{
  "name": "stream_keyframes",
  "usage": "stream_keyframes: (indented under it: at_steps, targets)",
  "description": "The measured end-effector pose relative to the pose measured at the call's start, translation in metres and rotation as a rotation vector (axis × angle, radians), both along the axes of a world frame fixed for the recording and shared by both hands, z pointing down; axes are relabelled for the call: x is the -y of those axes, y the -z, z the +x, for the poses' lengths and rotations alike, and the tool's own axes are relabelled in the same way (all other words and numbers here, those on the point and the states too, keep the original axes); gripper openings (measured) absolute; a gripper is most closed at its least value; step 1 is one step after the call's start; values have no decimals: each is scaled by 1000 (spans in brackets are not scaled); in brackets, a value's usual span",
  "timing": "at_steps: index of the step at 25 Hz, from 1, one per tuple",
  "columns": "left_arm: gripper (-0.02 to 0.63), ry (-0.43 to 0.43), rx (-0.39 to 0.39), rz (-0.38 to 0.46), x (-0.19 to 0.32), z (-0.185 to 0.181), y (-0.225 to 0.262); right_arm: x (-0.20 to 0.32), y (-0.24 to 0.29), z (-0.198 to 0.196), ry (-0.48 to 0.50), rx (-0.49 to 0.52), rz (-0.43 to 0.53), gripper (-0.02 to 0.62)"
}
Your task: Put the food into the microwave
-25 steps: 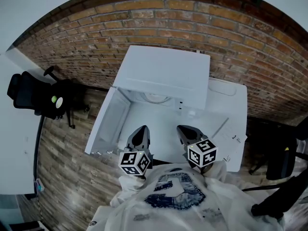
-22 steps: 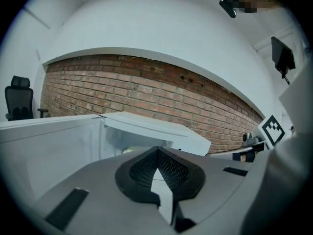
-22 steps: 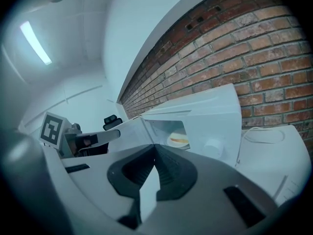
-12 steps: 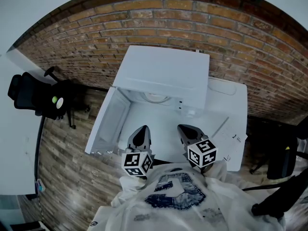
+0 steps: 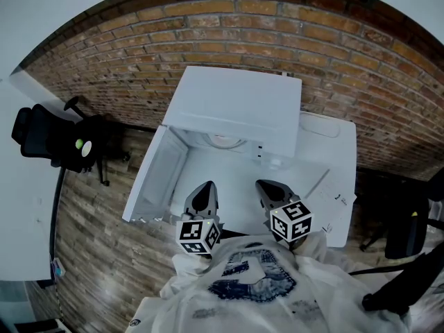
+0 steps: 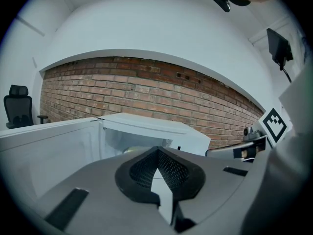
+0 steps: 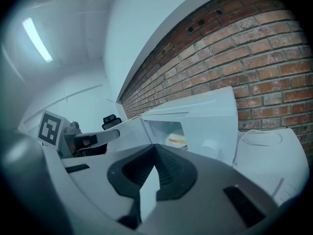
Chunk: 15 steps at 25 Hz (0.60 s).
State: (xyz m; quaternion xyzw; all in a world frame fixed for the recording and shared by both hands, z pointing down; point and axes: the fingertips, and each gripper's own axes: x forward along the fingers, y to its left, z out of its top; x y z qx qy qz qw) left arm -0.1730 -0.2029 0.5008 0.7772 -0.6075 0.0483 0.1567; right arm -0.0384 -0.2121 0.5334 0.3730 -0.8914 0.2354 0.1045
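The white microwave (image 5: 236, 106) stands on a white table (image 5: 326, 137) with its door (image 5: 156, 175) swung open to the left. A plate of food (image 7: 177, 141) sits inside the cavity; from the head view only its rim (image 5: 225, 141) shows under the top. My left gripper (image 5: 203, 189) and right gripper (image 5: 266, 186) hover side by side in front of the opening, apart from it. Both point toward the cavity. In the left gripper view the left gripper (image 6: 157, 152) is shut and holds nothing. In the right gripper view the right gripper (image 7: 155, 149) is also shut and holds nothing.
A sheet of paper (image 5: 334, 198) lies on the table to the right of the microwave. A black office chair (image 5: 48, 141) stands on the wooden floor at the left, and another dark chair (image 5: 406, 227) at the right. A brick wall (image 5: 277, 26) runs behind.
The left gripper has rolled slightly, its marker cube turning a little. Nothing else has moved.
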Motion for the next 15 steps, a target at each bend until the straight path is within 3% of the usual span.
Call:
stream_keyframes:
  at_steps: [15]
  targets:
    - [6, -7, -24, -24, 1, 2, -7, 0, -2, 1, -2, -2, -7, 14]
